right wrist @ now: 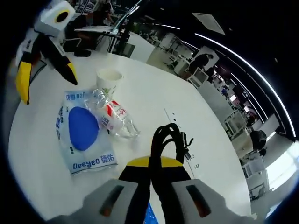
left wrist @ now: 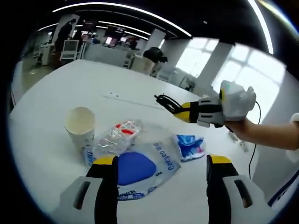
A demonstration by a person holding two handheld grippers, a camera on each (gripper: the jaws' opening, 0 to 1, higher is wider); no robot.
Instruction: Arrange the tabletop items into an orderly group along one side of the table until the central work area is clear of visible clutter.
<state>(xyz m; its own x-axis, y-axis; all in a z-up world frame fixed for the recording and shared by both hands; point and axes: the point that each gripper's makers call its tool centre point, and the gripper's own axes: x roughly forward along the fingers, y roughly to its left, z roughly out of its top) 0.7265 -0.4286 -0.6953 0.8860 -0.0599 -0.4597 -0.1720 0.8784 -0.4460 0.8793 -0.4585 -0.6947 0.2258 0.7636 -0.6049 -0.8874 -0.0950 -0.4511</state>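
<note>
right gripper clamps black cable; left gripper wide apart, unladen, over "deeyeo" pack.

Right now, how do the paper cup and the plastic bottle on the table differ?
The paper cup stands upright with its mouth open, while the plastic bottle lies on its side. The cup is opaque and plain cream; the bottle is clear, crumpled, with a red and white label. The cup rests on the bare table, whereas the bottle lies partly over the blue and white packet. Both sit close together and neither is held.
</note>
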